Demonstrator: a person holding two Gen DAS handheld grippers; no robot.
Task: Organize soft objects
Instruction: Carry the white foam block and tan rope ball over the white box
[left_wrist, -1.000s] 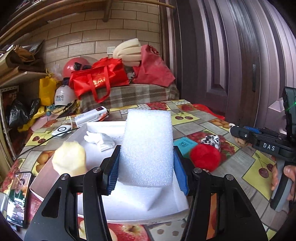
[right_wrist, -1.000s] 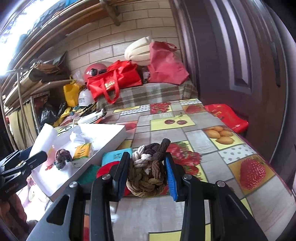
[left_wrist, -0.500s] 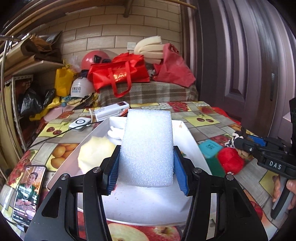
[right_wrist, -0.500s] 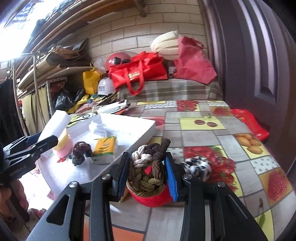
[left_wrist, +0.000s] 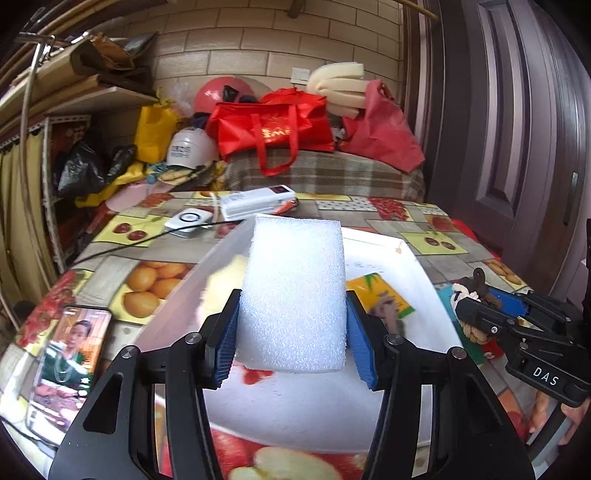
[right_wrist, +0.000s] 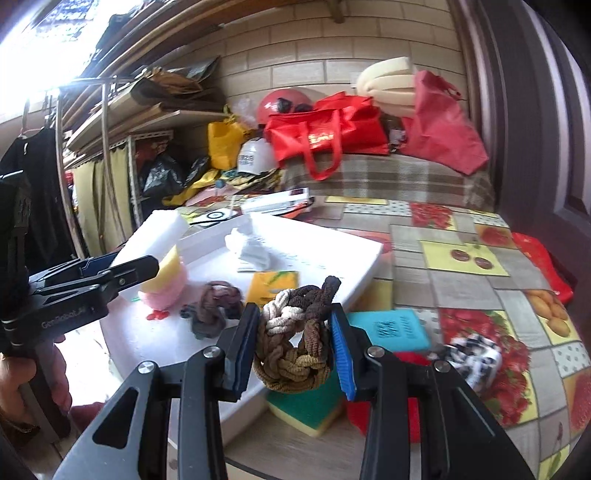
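Carrying both loads toward the tray (left_wrist: 413, 258), which lies ahead of and below the fingers. Left gripper (left_wrist: 291, 332) clamps the foam (left_wrist: 295, 295); right gripper (right_wrist: 291, 347) pinches the braid (right_wrist: 295, 332). Next, probably: lower over bare tray floor, then let go.

Cluttered home storeroom: shelves (right_wrist: 122, 122), bags (left_wrist: 273, 129)

tray (left_wrist: 413, 258): middle hidden behind the foam block (left_wrist: 293, 295)
yellow sponge (left_wrist: 218, 291): blurred, mostly hidden by the block
phone (left_wrist: 68, 365): lower end cut off
red item (right_wrist: 384, 406): largely hidden behind the right jaws
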